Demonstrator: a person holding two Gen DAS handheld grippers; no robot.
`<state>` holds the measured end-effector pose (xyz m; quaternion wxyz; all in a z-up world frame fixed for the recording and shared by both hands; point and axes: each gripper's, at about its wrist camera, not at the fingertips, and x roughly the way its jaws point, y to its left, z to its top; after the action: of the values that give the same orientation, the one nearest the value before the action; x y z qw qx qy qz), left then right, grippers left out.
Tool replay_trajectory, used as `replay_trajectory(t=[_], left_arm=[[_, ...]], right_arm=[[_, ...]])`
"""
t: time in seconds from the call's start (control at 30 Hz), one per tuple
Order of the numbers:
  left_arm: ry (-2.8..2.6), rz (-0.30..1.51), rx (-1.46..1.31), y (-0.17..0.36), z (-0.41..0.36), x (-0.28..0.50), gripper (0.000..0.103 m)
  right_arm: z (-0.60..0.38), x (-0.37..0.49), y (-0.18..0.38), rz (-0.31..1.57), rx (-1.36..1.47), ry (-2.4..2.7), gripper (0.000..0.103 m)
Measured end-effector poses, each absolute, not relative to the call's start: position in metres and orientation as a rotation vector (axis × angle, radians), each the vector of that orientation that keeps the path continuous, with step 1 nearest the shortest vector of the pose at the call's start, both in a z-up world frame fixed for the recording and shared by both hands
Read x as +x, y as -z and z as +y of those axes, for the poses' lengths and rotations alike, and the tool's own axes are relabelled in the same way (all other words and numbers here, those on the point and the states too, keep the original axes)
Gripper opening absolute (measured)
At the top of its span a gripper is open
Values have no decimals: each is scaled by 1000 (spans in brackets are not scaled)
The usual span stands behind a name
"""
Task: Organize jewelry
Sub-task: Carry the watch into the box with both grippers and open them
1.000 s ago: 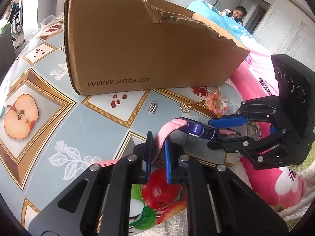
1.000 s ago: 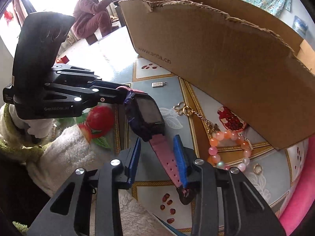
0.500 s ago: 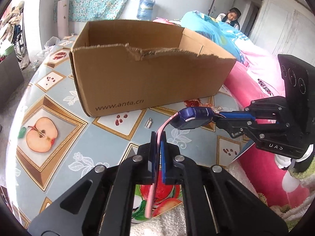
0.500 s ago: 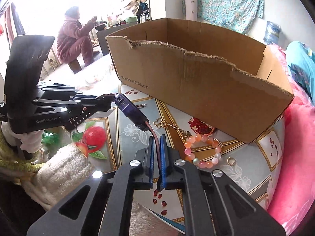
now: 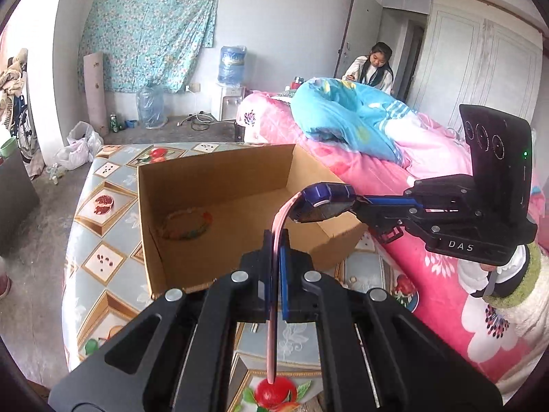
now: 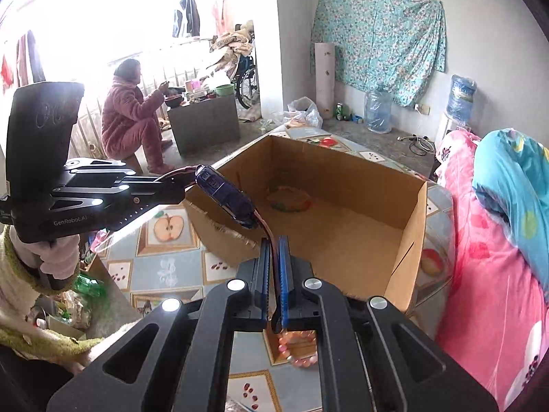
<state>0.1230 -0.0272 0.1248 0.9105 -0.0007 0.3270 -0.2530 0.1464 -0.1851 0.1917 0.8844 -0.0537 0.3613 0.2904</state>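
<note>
Left claw, low centre of the left wrist view: clamped on one pink strap of the watch, jaws nearly closed with the strap running between them and hanging below. Right claw, low centre of the right wrist view: pinched the same way on the other strap. Closing of both pairs of jaws just completed, strap between the pads in each case. Watch stretched between the two claws, purple body clear of the table and level with the torn near rim of the cardboard box.

Box at centre frame in both views, open side up. Inside, on the floor toward the left: one beaded bracelet, already stored.

Outside the box, low in the right wrist view just under the claw: a second bead bracelet, pink and orange, lying on the table.

Progress, judged: one piece stowed, watch lifted but not yet over the box floor. Remaining: carry watch past the rim, lower, release both straps; then collect the loose bracelet and any small pieces hidden under the claws.
</note>
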Motion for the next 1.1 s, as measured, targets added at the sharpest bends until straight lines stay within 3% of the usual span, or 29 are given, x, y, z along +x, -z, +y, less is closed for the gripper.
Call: replay_trajectory(t=[0.17, 0.43, 0.83, 0.97, 1.1], left_arm=[[536, 813, -46, -121, -40, 199, 3], [520, 1115, -153, -63, -48, 304, 2], [467, 1422, -301, 4, -50, 361, 2], [460, 1458, -345, 14, -46, 363, 20], [453, 1438, -367, 11, -41, 360, 29]], right_arm=[[-186, 220, -176, 882, -89, -584, 5], [-187, 321, -119, 1174, -70, -556, 4], [-154, 383, -68, 1348, -334, -454, 6], [-152, 389, -58, 1338, -387, -415, 8], [-157, 391, -68, 1287, -355, -403, 12]])
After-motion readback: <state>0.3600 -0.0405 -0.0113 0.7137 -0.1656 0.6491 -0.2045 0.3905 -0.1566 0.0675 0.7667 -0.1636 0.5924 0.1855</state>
